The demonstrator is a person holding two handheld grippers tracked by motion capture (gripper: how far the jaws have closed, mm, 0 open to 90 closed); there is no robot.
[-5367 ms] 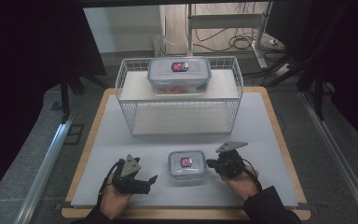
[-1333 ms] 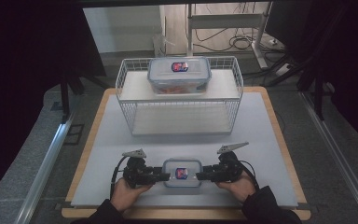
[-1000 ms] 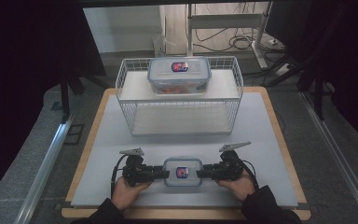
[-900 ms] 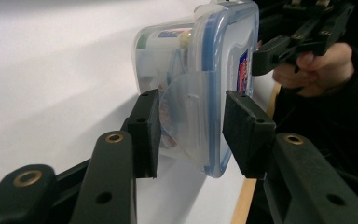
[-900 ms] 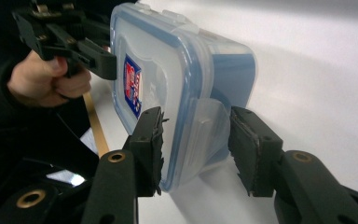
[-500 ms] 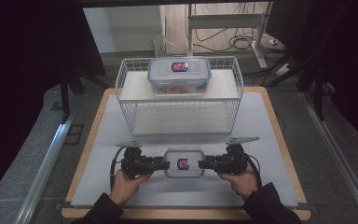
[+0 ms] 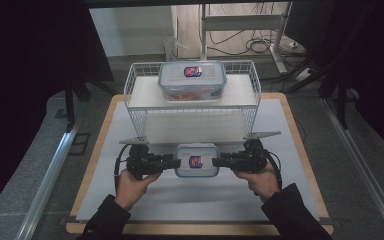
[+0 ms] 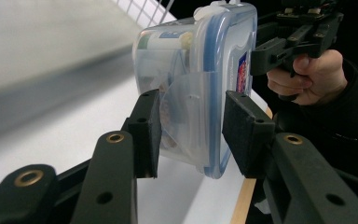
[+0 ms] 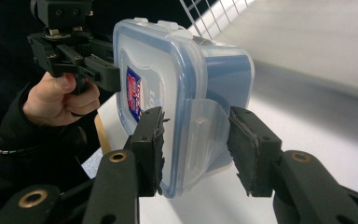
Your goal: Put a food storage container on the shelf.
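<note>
Low centre of the high view, I have the box (image 7: 196, 160) clamped at each end by the left gripper (image 7: 172, 161) and right gripper (image 7: 219, 162), keeping both level while lifting toward the rack (image 7: 192, 92) above.

Bright table amid dark surroundings; blurred, streaked background behind sharp claw close-ups.

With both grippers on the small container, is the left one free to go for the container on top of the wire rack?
Probably not yet. The left gripper and right gripper clamp opposite ends of the small container, lifted between them. The path to the rack container looks open, but letting go would likely drop the load.
</note>
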